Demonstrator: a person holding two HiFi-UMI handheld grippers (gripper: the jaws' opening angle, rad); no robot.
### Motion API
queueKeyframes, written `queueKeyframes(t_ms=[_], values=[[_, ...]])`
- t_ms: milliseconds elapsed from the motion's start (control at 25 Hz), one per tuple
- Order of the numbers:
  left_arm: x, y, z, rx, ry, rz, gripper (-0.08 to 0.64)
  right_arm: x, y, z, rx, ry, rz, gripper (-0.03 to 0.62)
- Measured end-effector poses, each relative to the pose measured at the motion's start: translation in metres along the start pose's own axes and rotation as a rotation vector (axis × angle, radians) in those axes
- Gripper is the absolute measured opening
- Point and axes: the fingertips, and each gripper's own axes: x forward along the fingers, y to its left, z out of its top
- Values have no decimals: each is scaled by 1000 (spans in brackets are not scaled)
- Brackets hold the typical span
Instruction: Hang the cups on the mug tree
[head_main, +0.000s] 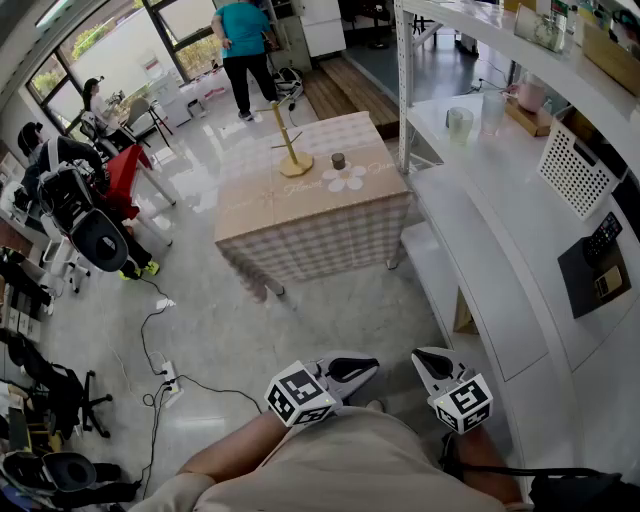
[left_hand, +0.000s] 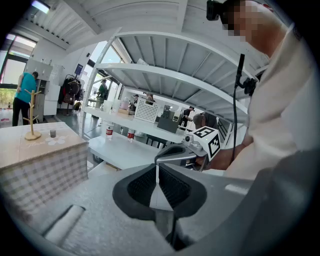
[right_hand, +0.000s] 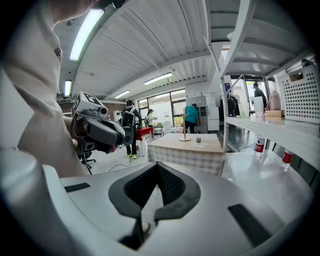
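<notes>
A wooden mug tree (head_main: 291, 140) stands on the far table with the checked cloth (head_main: 310, 225). A small dark cup (head_main: 338, 160) sits next to it, behind a flower-shaped mat (head_main: 345, 179). Both grippers are held low against the person's body, well short of the table. My left gripper (head_main: 370, 369) is shut with nothing in it, and so is my right gripper (head_main: 421, 357). In the left gripper view the pads (left_hand: 170, 187) meet in a line, with the mug tree (left_hand: 32, 117) and cup (left_hand: 52, 133) far off at the left. The right gripper view shows the tree (right_hand: 185, 134) and cup (right_hand: 198, 140) straight ahead.
White shelving (head_main: 480, 230) runs along the right, carrying cups, bottles and a perforated basket (head_main: 575, 170). A person in a teal shirt (head_main: 243, 45) stands beyond the table. Office chairs (head_main: 90, 225) crowd the left, and cables with a power strip (head_main: 168, 378) lie on the floor.
</notes>
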Motion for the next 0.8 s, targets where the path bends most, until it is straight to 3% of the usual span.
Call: queueKeyframes(t_ms=[360, 800], values=[[-8, 72, 1, -41, -22, 20, 23, 61, -25, 3, 7, 49, 15, 12], [-33, 243, 38, -95, -61, 0, 23, 217, -95, 63, 81, 104, 29, 24]])
